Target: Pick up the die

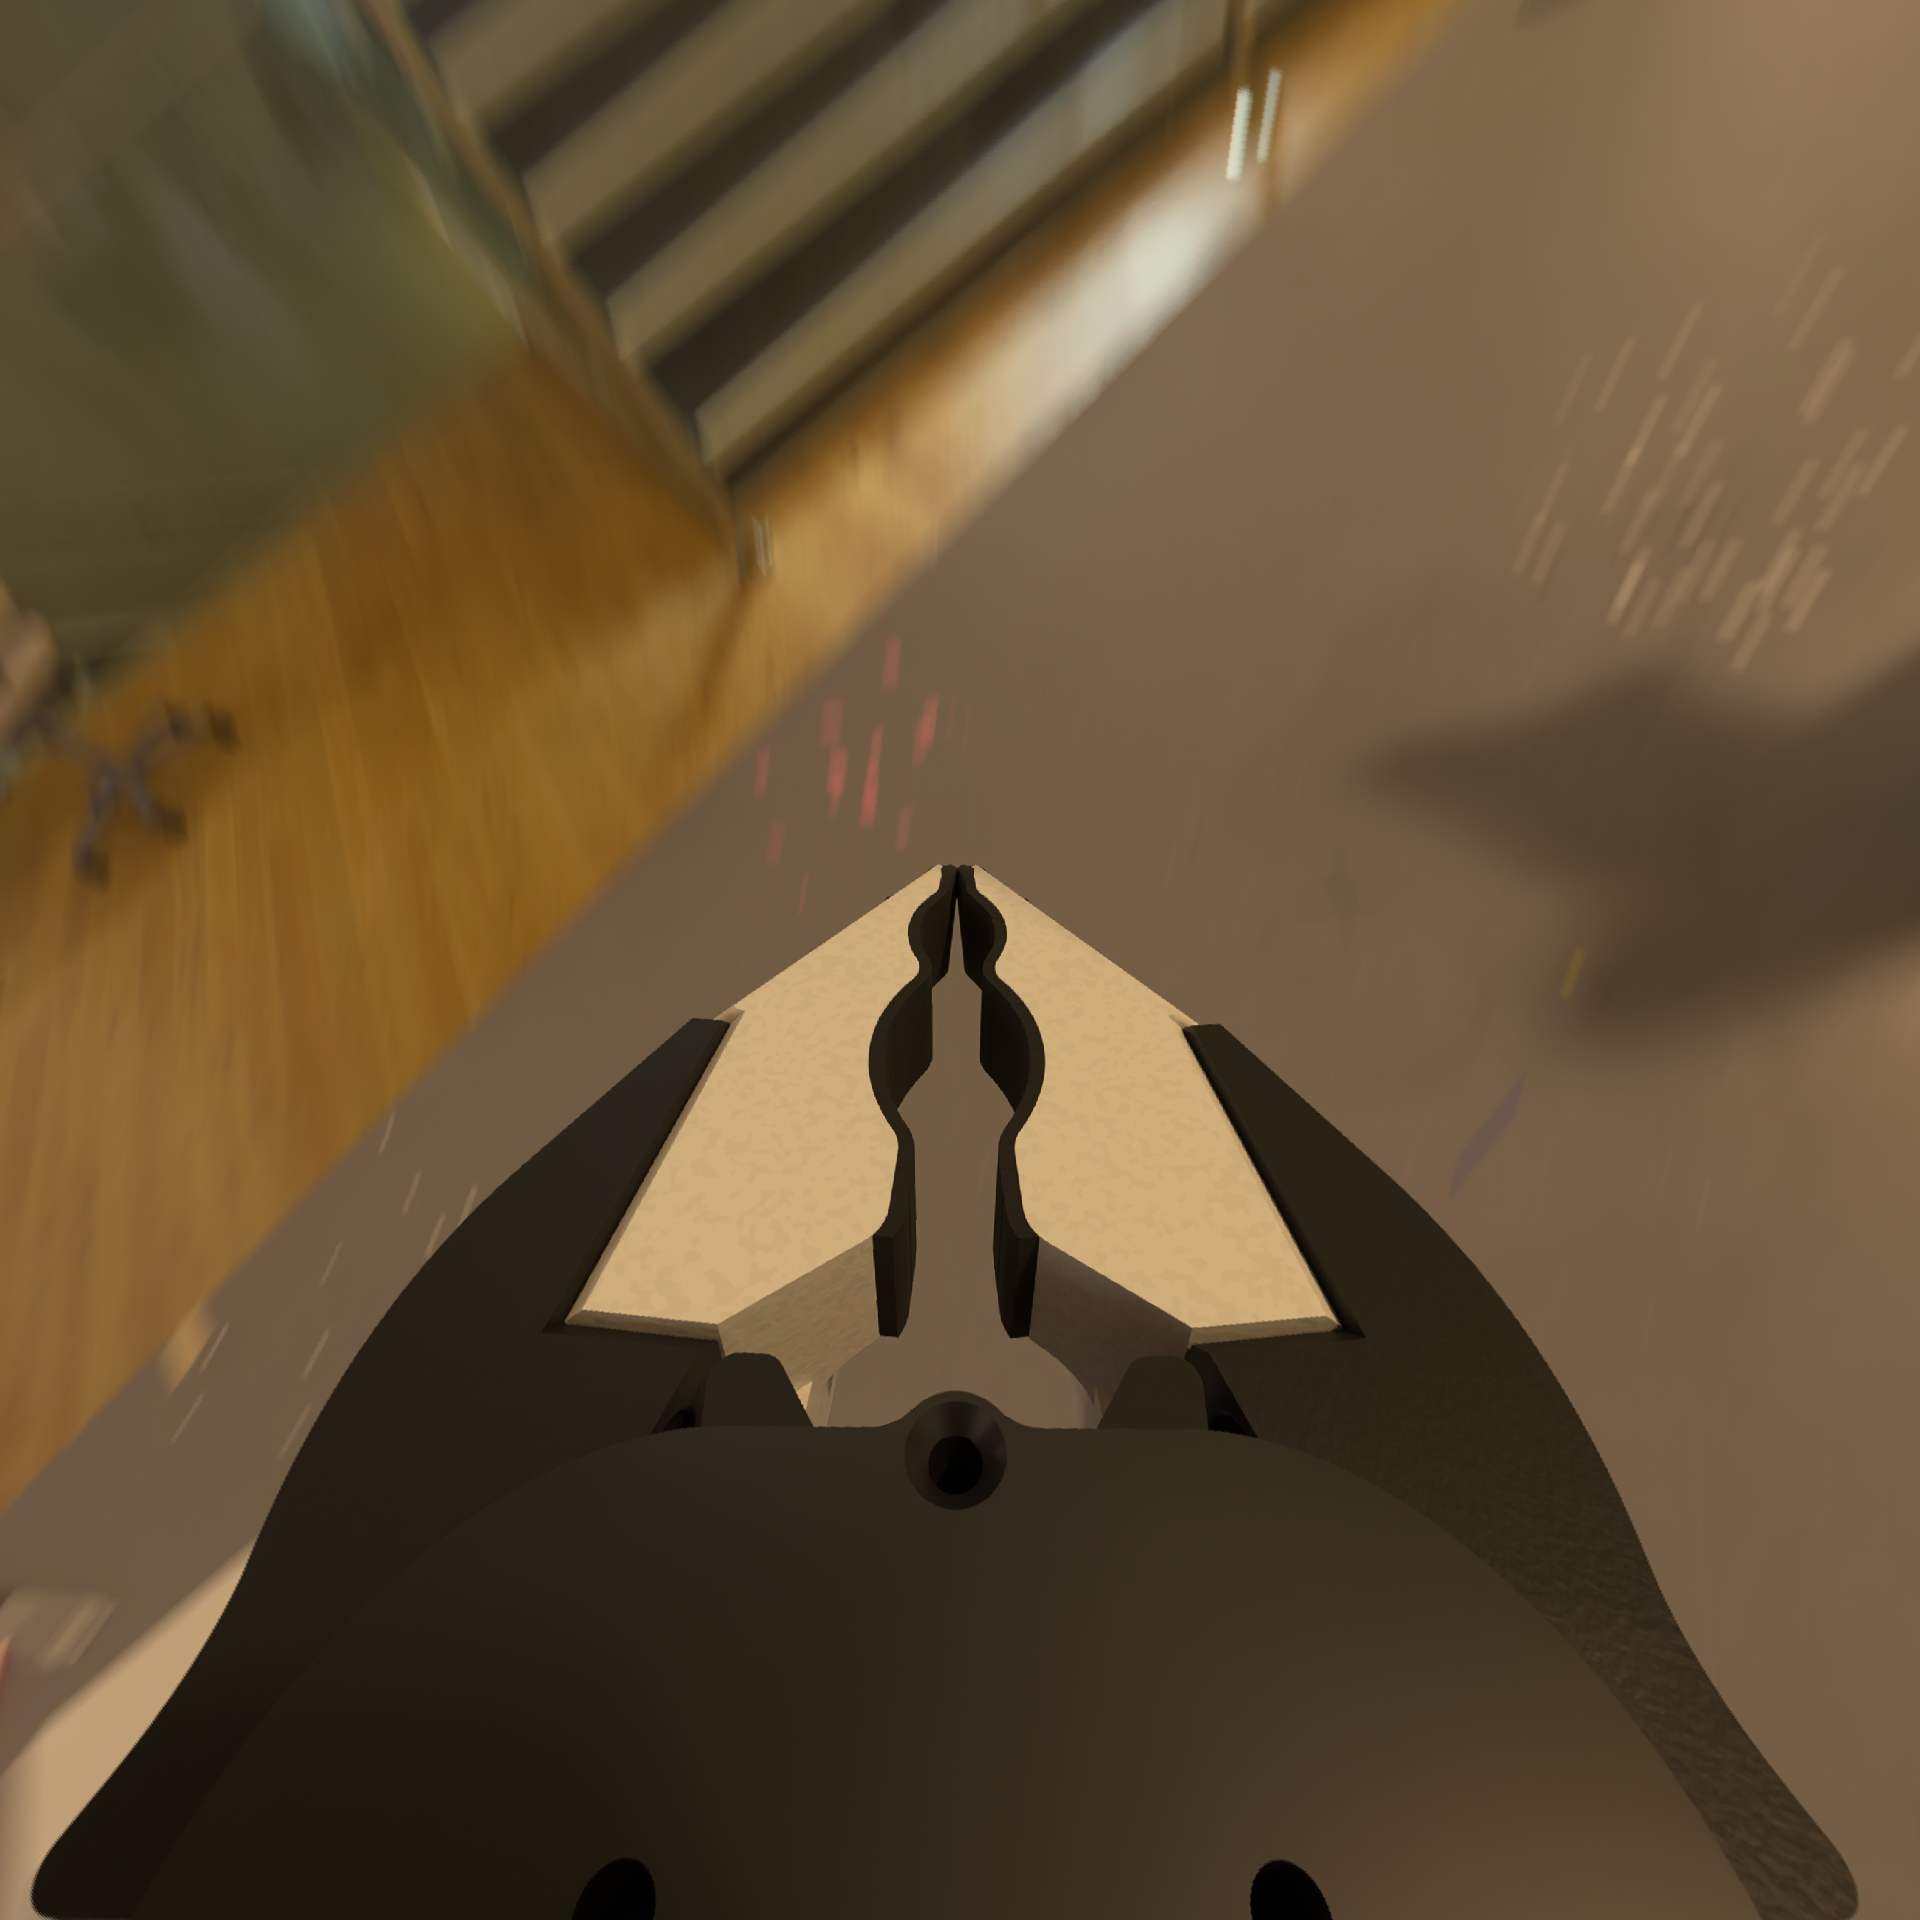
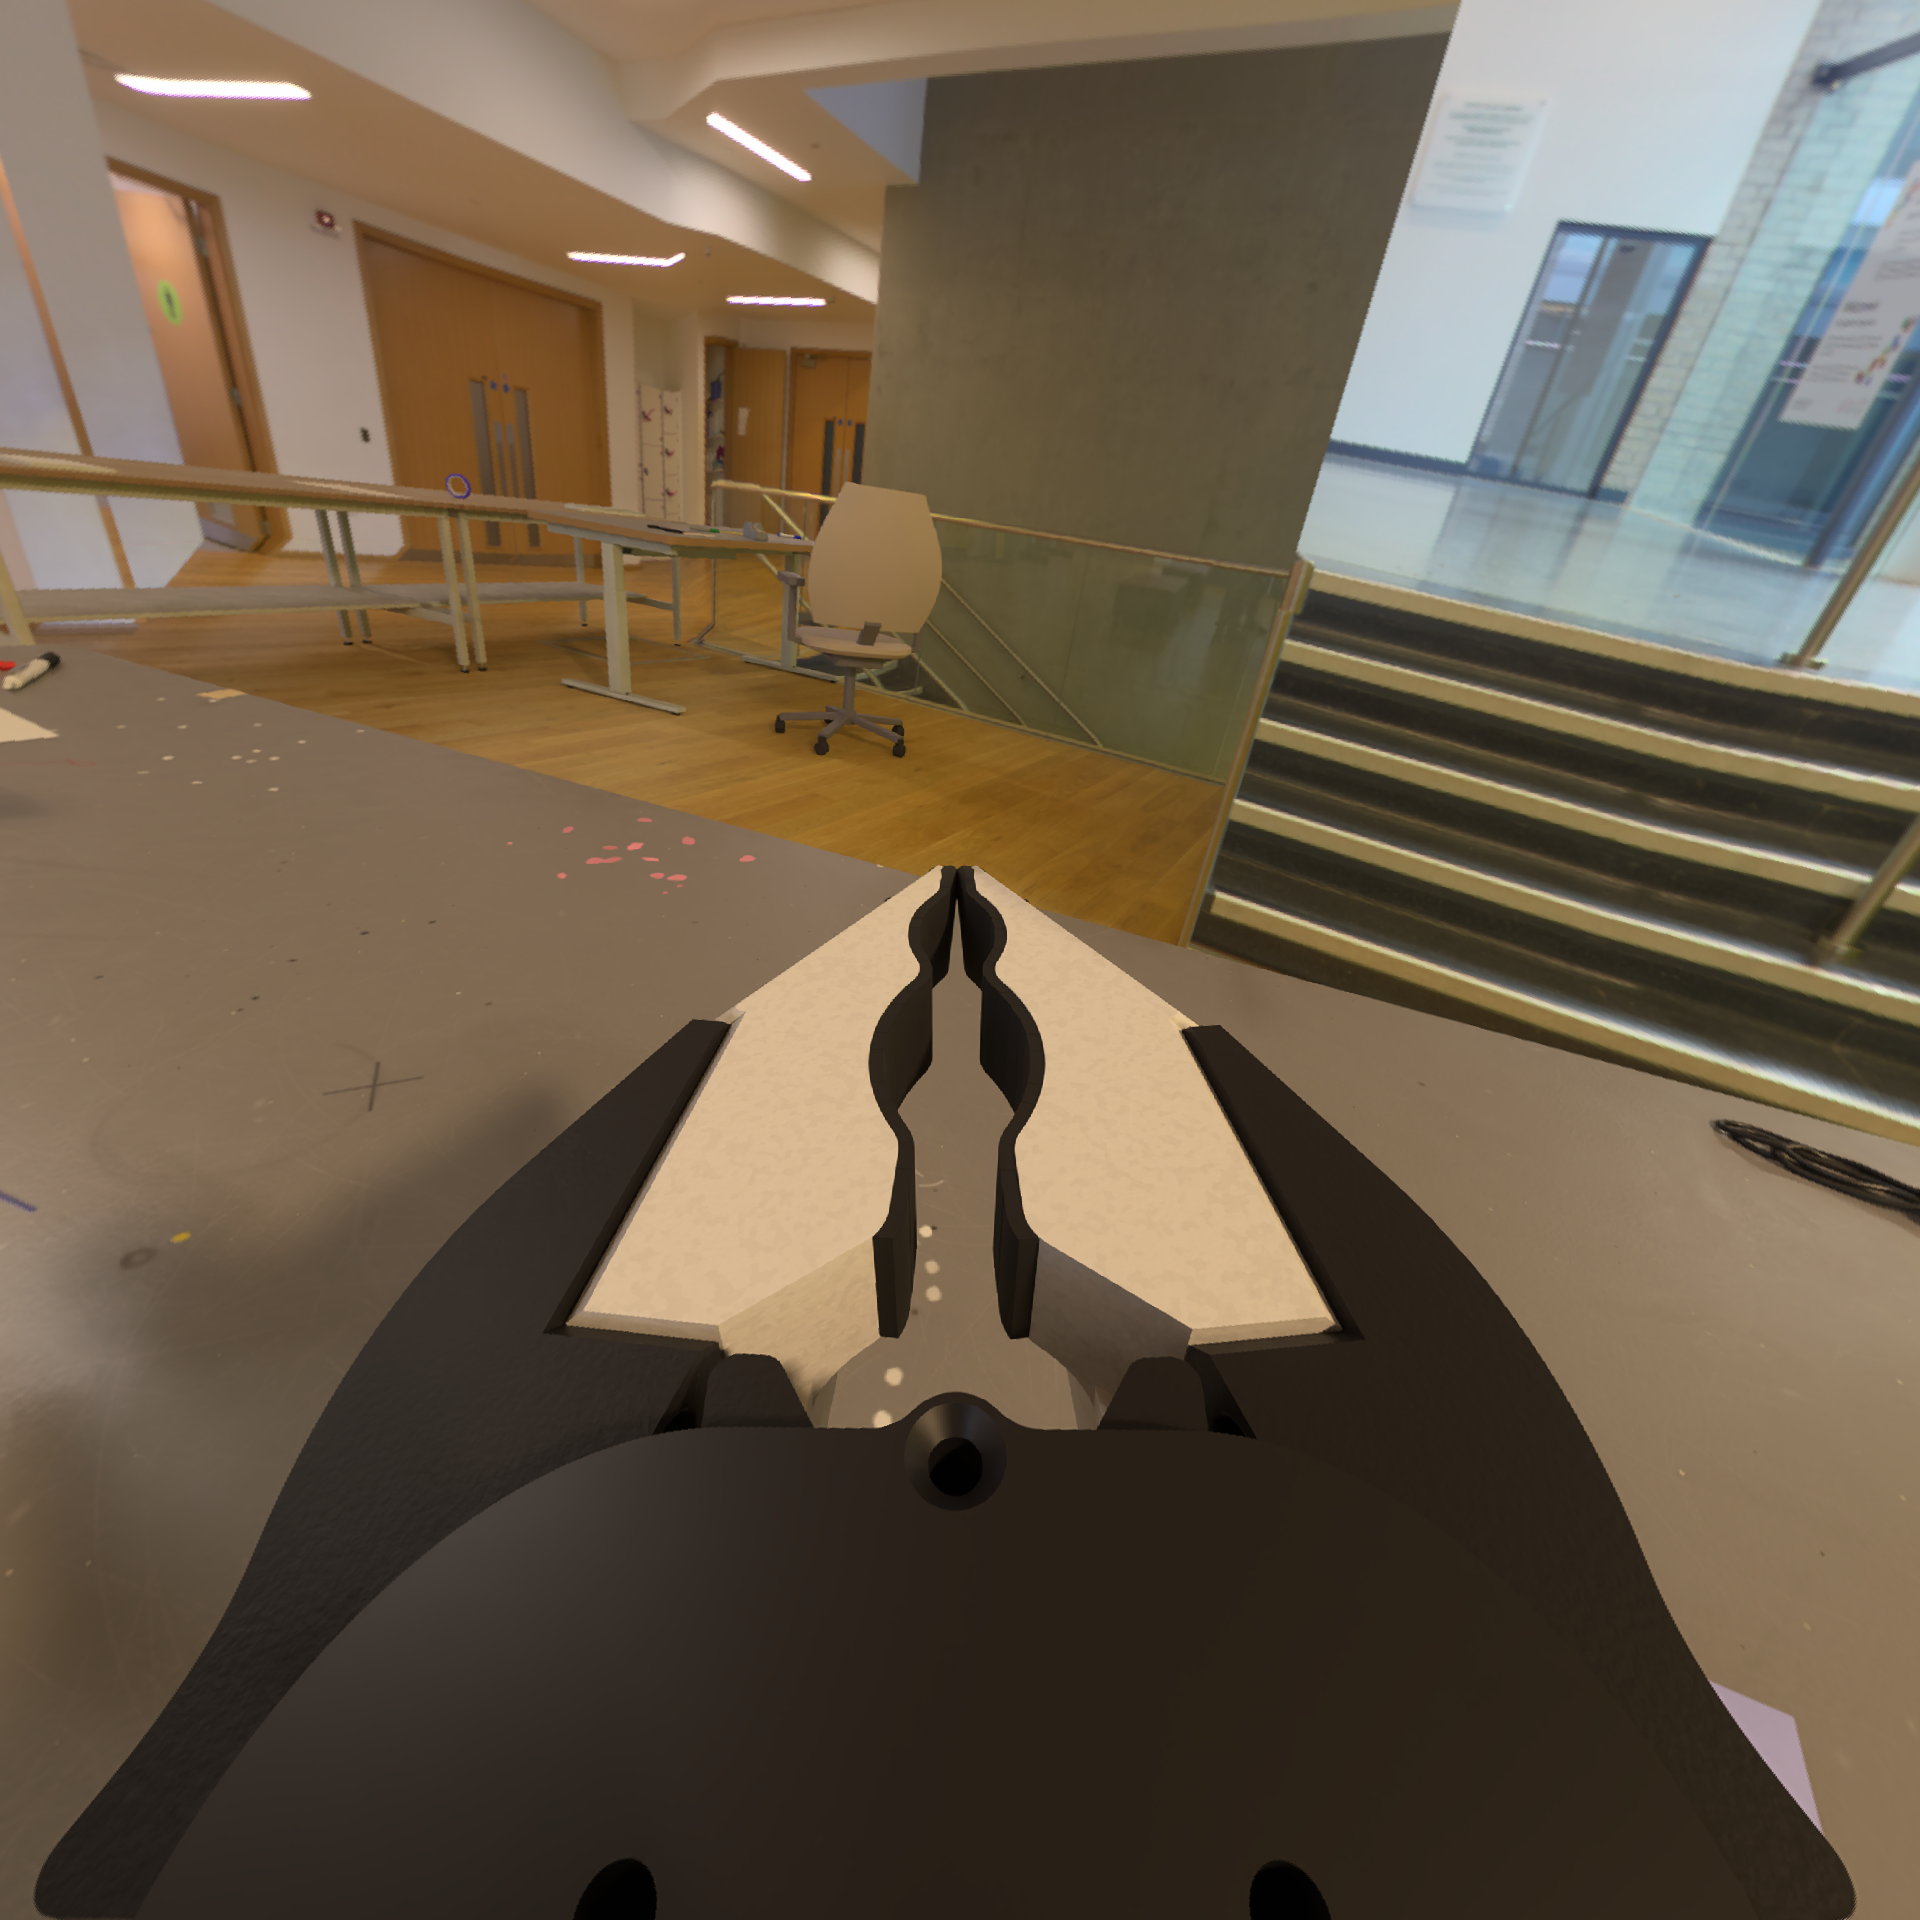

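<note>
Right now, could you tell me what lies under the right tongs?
Under the right tongs, grey table with white paint specks shows through the gap between the fingers. The black body hides the rest; no die shows in either view.

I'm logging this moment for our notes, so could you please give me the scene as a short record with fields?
Surface: grey table with pink paint specks
Die: not visible in either view
Left gripper: shut, empty, above the table; view blurred
Right gripper: shut, empty, near the table's far edge
Other items: black cable on the table at right
Background: office chair, stairs, wooden floor
Task status: die not yet located
</note>
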